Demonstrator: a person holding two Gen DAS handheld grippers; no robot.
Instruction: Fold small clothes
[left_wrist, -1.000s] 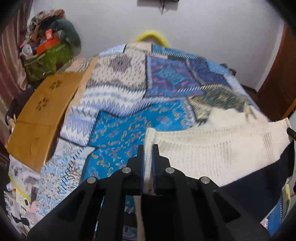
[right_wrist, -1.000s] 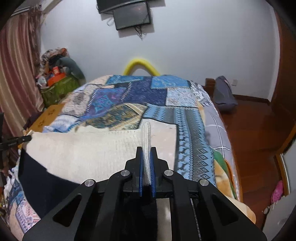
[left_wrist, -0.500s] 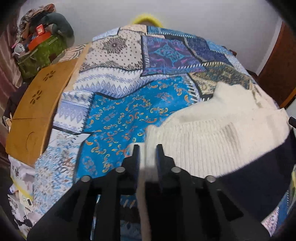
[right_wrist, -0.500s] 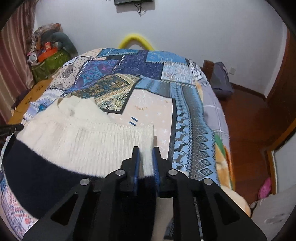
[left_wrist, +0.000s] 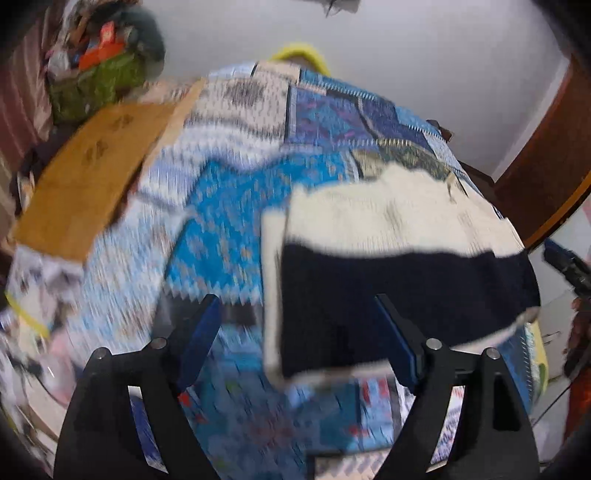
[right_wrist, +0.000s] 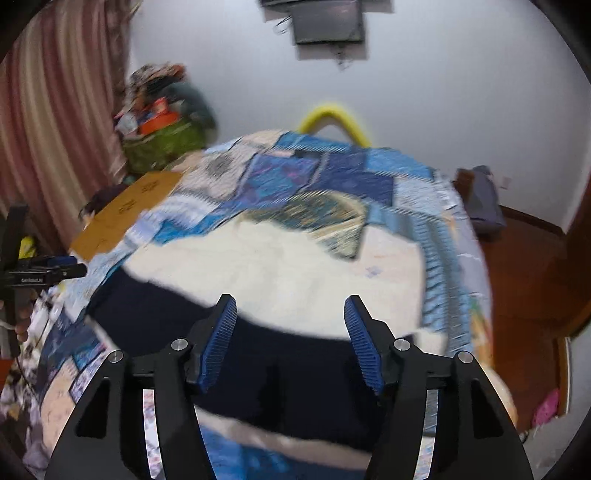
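Note:
A cream and navy knitted garment (left_wrist: 388, 258) lies flat on the patchwork bedspread (left_wrist: 229, 229), its cream part toward the far side and its navy band toward me. It also shows in the right wrist view (right_wrist: 288, 295). My left gripper (left_wrist: 295, 332) is open and empty, raised above the garment's left edge. My right gripper (right_wrist: 290, 332) is open and empty above the navy band near its right side. The left gripper (right_wrist: 51, 271) shows at the left edge of the right wrist view. Both views are motion-blurred.
A wooden board (left_wrist: 88, 184) lies on the bed's left side. A pile of bags and clothes (right_wrist: 162, 125) stands in the far left corner by a curtain (right_wrist: 55, 129). A yellow arc (right_wrist: 332, 118) rises behind the bed. A dark bag (right_wrist: 480, 199) sits on the floor at right.
Both grippers have opened and let go of the garment's cream edge. The garment now lies on the bed and both grippers have pulled back and up.

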